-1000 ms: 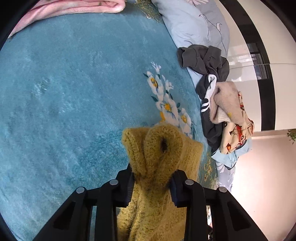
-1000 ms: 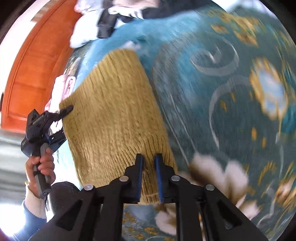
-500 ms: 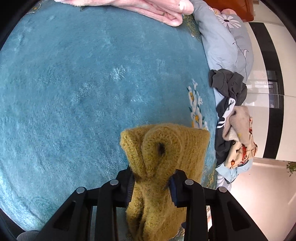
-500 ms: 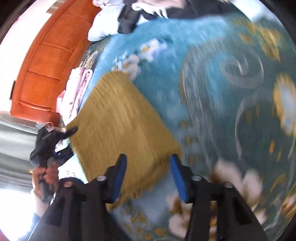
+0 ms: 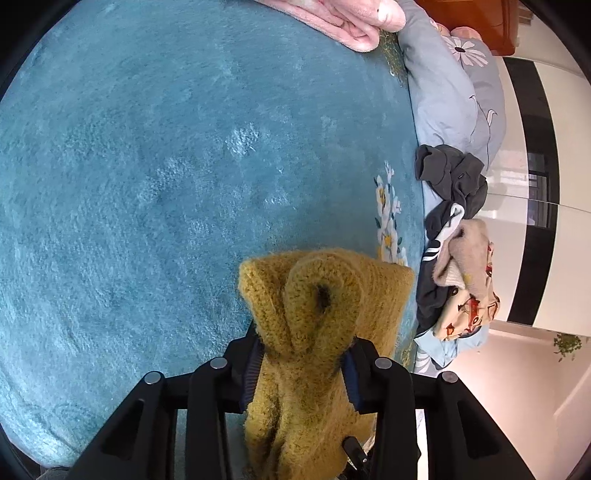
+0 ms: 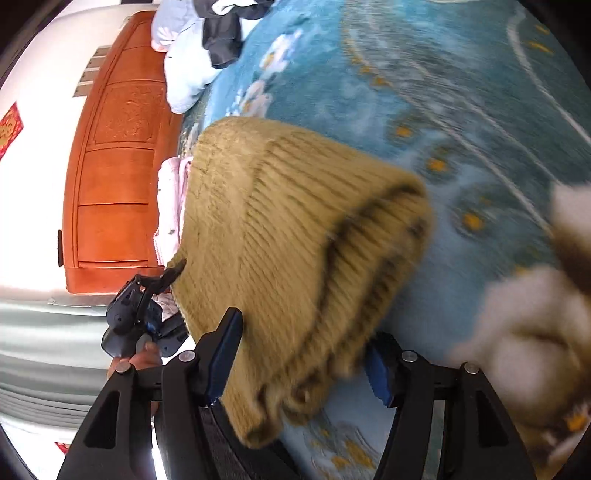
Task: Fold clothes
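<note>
Left wrist view shows the left claw [image 5: 301, 365] clamped on a bunched fold of the mustard knit sweater [image 5: 317, 295], which rises between its fingers and spills forward onto the teal bed blanket [image 5: 147, 166]. From the right wrist view, the right claw [image 6: 303, 354] stands wide, its fingers either side of the sweater's rolled near edge without pinching it; the picture is blurred, so whether the pads touch the wool cannot be told. The sweater [image 6: 280, 229] lies stretched between the two claws, its long axis running from the right claw away toward the left claw [image 6: 147, 310], which grips the far corner at the left of that view. The next move seems to turn on this: the loose edge sits directly ahead of and between the right claw's fingers, so the right claw is the nearer one to close on it, and the fold would then be carried along that axis. Open blanket lies beyond the sweater with nothing on it in the way. A heap of other clothes [image 5: 454, 240] sits at the bed's edge to the right in the left view, near but apart from the sweater, with a grey pillow [image 5: 450, 85] beyond it and a pink folded blanket [image 5: 343, 22] at the far side. A wooden headboard [image 6: 118, 162] stands behind.
</note>
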`<state>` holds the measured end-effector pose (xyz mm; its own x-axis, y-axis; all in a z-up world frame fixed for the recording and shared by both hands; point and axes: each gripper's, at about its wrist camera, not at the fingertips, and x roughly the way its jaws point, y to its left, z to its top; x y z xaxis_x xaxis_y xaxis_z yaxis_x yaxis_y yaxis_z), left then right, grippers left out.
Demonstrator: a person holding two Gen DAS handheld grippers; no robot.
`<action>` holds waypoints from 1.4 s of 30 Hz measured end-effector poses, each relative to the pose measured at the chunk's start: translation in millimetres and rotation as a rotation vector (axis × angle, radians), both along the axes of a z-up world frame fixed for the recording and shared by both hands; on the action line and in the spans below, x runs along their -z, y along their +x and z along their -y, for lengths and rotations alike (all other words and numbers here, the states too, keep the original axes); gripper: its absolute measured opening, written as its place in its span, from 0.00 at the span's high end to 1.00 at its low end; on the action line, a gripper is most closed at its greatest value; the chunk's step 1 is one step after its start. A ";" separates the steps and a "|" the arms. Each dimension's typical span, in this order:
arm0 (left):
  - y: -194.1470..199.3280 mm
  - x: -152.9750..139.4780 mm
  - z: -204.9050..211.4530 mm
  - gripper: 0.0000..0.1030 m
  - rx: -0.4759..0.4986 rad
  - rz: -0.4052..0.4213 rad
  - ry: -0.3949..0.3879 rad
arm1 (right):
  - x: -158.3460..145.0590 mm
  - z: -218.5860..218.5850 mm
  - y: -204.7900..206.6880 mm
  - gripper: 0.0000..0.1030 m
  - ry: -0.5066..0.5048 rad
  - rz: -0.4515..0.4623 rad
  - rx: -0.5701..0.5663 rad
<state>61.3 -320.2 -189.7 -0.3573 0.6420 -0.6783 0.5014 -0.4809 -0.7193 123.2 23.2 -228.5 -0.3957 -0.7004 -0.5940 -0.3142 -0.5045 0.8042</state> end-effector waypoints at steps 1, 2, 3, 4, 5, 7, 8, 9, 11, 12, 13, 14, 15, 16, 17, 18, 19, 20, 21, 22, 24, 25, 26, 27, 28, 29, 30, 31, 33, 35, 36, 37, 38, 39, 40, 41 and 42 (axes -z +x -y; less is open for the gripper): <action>0.4 -0.3 1.4 0.55 -0.002 -0.002 0.011 | -1.0 1.6 -5.2 0.38 0.004 -0.001 0.003; 0.9 -1.0 3.6 0.52 -0.006 -0.008 0.023 | -2.0 3.2 -10.6 0.38 0.007 0.000 0.007; 1.5 -3.4 6.5 0.45 -0.011 -0.019 0.027 | -4.2 5.5 -15.3 0.38 0.015 -0.006 0.011; 2.1 -5.9 9.4 0.43 -0.015 -0.030 0.029 | -6.5 7.8 -20.1 0.40 0.024 -0.012 0.015; 1.0 -8.9 12.6 0.41 -0.008 -0.041 0.024 | -9.7 9.8 -25.5 0.49 0.036 -0.019 0.011; -2.7 -15.5 17.8 0.39 0.016 -0.057 -0.012 | -16.1 13.6 -36.5 0.57 0.062 -0.033 0.001; -5.1 -19.0 20.0 0.39 0.032 -0.063 -0.042 | -19.4 14.3 -42.6 0.59 0.063 -0.039 -0.005; -7.6 -22.4 22.2 0.38 0.048 -0.069 -0.073 | -23.3 13.3 -50.4 0.59 0.069 -0.050 -0.021; -14.0 -27.7 23.2 0.38 0.092 -0.083 -0.126 | -32.5 9.2 -68.4 0.61 0.095 -0.075 -0.058; -16.8 -28.4 22.6 0.37 0.109 -0.090 -0.137 | -37.9 6.0 -78.7 0.62 0.116 -0.089 -0.077; -20.1 -27.2 21.2 0.36 0.121 -0.092 -0.136 | -44.3 -1.2 -91.7 0.62 0.143 -0.098 -0.093; -23.4 -25.9 19.6 0.36 0.133 -0.095 -0.135 | -50.0 -8.9 -105.8 0.63 0.168 -0.103 -0.103; -27.6 -23.2 17.0 0.36 0.140 -0.095 -0.126 | -54.3 -16.9 -119.1 0.63 0.186 -0.105 -0.103; -32.2 -19.5 12.8 0.35 0.147 -0.093 -0.113 | -58.5 -25.0 -132.3 0.63 0.202 -0.107 -0.103; -36.9 -15.9 8.7 0.35 0.154 -0.091 -0.100 | -60.2 -31.7 -145.1 0.63 0.210 -0.103 -0.100; -41.9 -11.7 3.6 0.35 0.159 -0.089 -0.082 | -61.8 -38.3 -157.7 0.63 0.217 -0.098 -0.097; -46.9 -7.6 -1.5 0.35 0.164 -0.087 -0.064 | -59.4 -43.9 -166.3 0.63 0.216 -0.080 -0.099; -51.2 -4.0 -7.1 0.35 0.172 -0.083 -0.048 | -56.8 -49.5 -174.5 0.63 0.215 -0.061 -0.102; -55.5 -0.4 -12.6 0.35 0.181 -0.079 -0.032 | -51.7 -51.2 -177.7 0.63 0.212 -0.039 -0.107; -59.6 3.9 -18.6 0.35 0.192 -0.072 -0.024 | -46.5 -52.7 -180.4 0.63 0.209 -0.015 -0.111; -66.1 11.4 -29.2 0.35 0.220 -0.059 -0.019 | -38.7 -59.7 -171.6 0.60 0.194 -0.007 -0.098; -68.8 15.4 -34.0 0.35 0.236 -0.050 -0.017 | -34.8 -63.2 -166.9 0.58 0.187 -0.004 -0.090; -71.5 19.4 -38.7 0.35 0.252 -0.041 -0.015 | -31.0 -66.8 -162.2 0.55 0.180 0.000 -0.083; -72.7 21.9 -42.0 0.35 0.261 -0.039 -0.013 | -28.0 -71.2 -156.5 0.54 0.169 0.004 -0.065; -74.6 23.7 -44.0 0.33 0.266 -0.042 -0.013 | -25.2 -75.6 -150.6 0.52 0.157 0.008 -0.046; -76.3 24.9 -44.9 0.32 0.265 -0.046 -0.006 | -24.2 -78.6 -146.0 0.50 0.152 0.007 -0.037; -78.3 25.4 -45.3 0.29 0.259 -0.048 0.008 | -22.7 -82.1 -140.0 0.49 0.143 0.006 -0.029; -80.3 25.9 -45.7 0.27 0.254 -0.051 0.022 | -21.1 -85.7 -133.9 0.49 0.133 0.006 -0.020; -84.9 27.0 -50.6 0.26 0.264 -0.050 0.045 | -16.3 -85.4 -126.5 0.46 0.102 0.010 -0.013; -89.7 27.2 -56.9 0.26 0.287 -0.047 0.054 | -10.9 -81.5 -123.4 0.45 0.092 0.022 -0.016; -91.8 25.9 -60.4 0.26 0.303 -0.046 0.041 | -8.2 -79.4 -122.0 0.44 0.088 0.029 -0.018; -93.8 23.9 -63.4 0.26 0.319 -0.049 0.034 | -5.5 -77.4 -120.5 0.42 0.083 0.035 -0.020; -94.2 23.1 -65.9 0.26 0.327 -0.049 0.038 | -4.9 -75.7 -121.7 0.42 0.080 0.036 -0.010; -94.5 22.3 -68.4 0.26 0.336 -0.050 0.043 | -4.5 -74.1 -123.1 0.42 0.078 0.037 0.000; -93.7 21.3 -70.8 0.26 0.340 -0.054 0.059 | -4.1 -72.4 -124.5 0.42 0.075 0.038 0.011; -92.2 19.9 -73.2 0.26 0.344 -0.058 0.052 | -3.8 -71.0 -125.2 0.42 0.073 0.044 0.023; -90.4 18.1 -75.7 0.29 0.351 -0.055 0.029 | -3.4 -69.5 -126.0 0.42 0.070 0.050 0.036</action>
<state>-29.2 -244.5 -207.8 -0.1472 0.7507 -0.6441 0.2698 -0.5960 -0.7563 -2.8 92.8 -225.1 -0.3885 -0.6424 -0.6606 -0.3718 -0.5466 0.7503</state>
